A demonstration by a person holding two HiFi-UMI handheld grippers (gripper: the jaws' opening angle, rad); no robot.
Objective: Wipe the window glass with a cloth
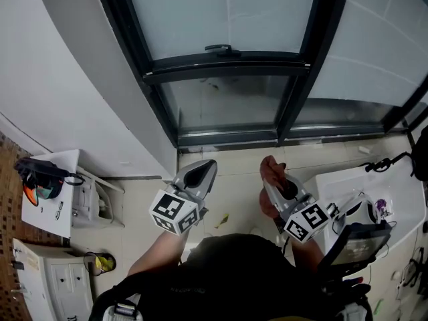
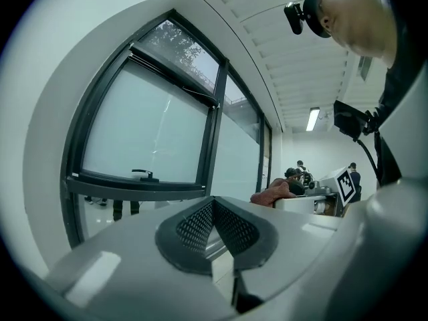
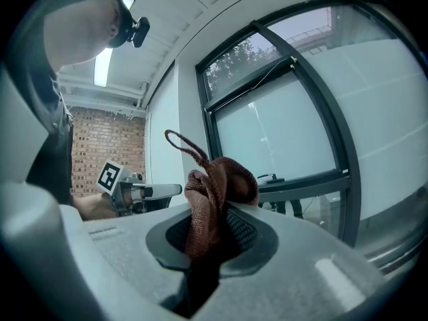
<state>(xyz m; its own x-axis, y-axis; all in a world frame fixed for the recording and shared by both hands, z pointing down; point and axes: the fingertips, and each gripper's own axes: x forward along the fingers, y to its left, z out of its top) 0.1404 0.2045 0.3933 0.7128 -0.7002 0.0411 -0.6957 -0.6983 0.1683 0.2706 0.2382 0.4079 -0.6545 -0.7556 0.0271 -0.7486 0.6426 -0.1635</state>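
Note:
A dark-framed window with frosted glass fills the top of the head view; its handle sits on the middle bar. My right gripper is shut on a brown cloth, held a short way back from the lower pane. In the right gripper view the cloth bunches up between the jaws of my right gripper, with the window beyond. My left gripper is shut with nothing in it, level with the right and to its left. In its own view, my left gripper points at the glass.
A white wall runs along the left. A white table with an orange-and-black object stands at the lower left. A white desk with cables and devices stands at the right. Tiled floor lies below the window.

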